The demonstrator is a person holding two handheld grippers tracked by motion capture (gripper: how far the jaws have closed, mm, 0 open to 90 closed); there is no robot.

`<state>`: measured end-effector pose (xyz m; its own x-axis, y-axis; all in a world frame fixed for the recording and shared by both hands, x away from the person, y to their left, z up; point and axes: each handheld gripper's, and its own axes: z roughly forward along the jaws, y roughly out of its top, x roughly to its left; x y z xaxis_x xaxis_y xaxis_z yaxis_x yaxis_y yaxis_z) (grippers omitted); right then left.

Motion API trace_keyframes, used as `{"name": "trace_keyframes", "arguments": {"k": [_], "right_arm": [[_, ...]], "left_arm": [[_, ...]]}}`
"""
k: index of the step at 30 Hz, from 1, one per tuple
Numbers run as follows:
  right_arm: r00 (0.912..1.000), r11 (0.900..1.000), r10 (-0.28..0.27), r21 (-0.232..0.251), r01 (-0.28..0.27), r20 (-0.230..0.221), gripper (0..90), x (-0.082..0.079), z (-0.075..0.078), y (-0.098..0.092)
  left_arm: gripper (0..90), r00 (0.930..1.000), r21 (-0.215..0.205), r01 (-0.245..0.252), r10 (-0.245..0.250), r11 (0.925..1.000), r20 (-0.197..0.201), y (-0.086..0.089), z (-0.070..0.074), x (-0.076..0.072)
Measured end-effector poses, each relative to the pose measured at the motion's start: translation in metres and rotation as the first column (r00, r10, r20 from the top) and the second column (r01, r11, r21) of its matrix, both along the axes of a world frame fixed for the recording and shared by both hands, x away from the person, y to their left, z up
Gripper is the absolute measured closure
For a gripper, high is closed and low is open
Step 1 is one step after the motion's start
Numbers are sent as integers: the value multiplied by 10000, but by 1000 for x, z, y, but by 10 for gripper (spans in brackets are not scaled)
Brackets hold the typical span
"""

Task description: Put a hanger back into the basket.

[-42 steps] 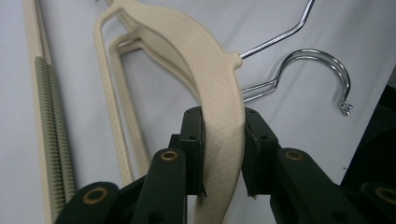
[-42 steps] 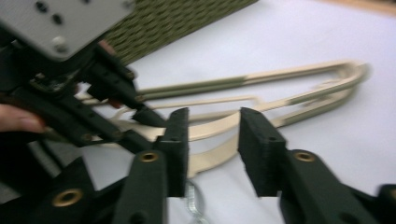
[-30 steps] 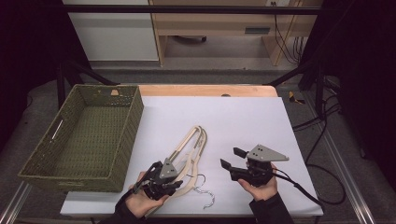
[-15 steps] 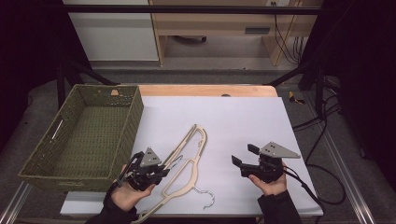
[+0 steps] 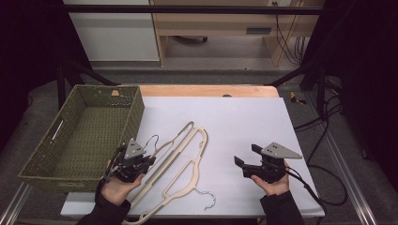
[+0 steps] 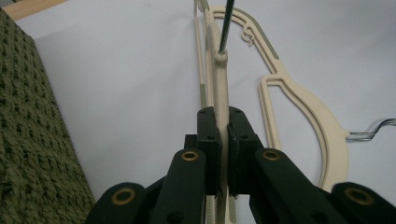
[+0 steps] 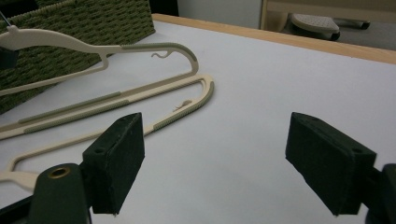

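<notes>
left gripper (image 5: 149, 161), lower left of the high view, is clamped on a cream hanger (image 5: 173, 143) near its neck, right beside the green basket (image 5: 56, 161). the second hanger (image 5: 185, 180) lies flat at lower centre. right gripper (image 5: 247, 161), lower right, jaws just opening wide, nothing between them.

A table (image 5: 244, 122) with a white top and a wooden far edge carries everything. At its left side sits a green woven basket (image 5: 82, 136), overhanging the left edge. Near the middle, toward the near edge, a cream hanger (image 5: 190, 171) with a metal hook lies flat on the white surface.
</notes>
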<state>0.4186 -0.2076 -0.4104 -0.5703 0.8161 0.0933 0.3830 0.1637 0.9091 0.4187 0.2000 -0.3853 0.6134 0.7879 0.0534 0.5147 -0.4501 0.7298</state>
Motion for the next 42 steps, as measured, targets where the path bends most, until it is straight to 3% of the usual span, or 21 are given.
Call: {"name": "trace_keyframes", "arguments": {"k": [3,11,19,22,32,37,42], "right_arm": [[10000,10000,40,-26,-40,43,172,-1,1,-1],[9997,9999,-53,-143,56,253,100,-1,4,-5],[9982,9987,-400,332,386,444,65,-2,8,-17],[9976,9986,-413,342,394,564,56,-2,9,-18],[9974,9986,-463,280,448,553,51,-2,11,-21],[9971,9985,-499,249,485,571,48,-1,11,-22],[9972,9987,-434,302,416,617,48,-1,12,-24]], "left_arm": [[857,9998,-109,-32,34,9999,173,0,0,-1],[857,9962,-796,268,-200,9965,847,2,17,-13],[857,9886,-1934,845,-580,9775,1388,15,44,-22],[857,9855,-2105,964,-636,9728,1573,18,54,-24],[858,9686,-2100,1661,-1196,9635,2178,23,102,-18],[858,9543,-2176,2219,-1659,9505,2485,33,129,-8],[857,9515,-2107,2270,-1704,9508,2562,50,148,8]]}}
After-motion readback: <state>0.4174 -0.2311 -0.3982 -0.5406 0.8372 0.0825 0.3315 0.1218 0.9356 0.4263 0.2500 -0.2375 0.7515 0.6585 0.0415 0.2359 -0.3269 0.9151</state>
